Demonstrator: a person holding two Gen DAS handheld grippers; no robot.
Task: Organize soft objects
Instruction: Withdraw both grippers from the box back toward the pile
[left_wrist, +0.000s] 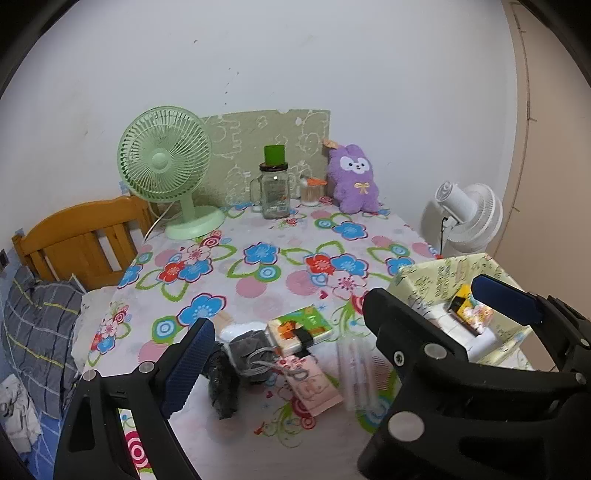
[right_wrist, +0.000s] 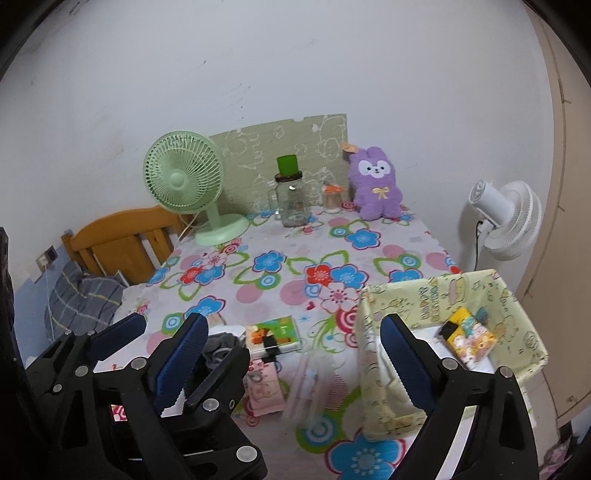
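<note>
Grey cloth (left_wrist: 248, 354) btw hand-held gripper (left_wrist: 351, 332) jaws

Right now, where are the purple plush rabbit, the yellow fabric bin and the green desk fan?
purple plush rabbit (right_wrist: 376, 188): right wrist view, on its belly by the yellow bow.
yellow fabric bin (right_wrist: 424, 299): right wrist view, on the inner face of its back wall.
green desk fan (left_wrist: 164, 160): left wrist view, on the hub of its grille.

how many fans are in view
2. A green fan stands on the table at the back left, by the wall. A white fan stands off the table's right side. No others show, though one could be out of frame.
</note>
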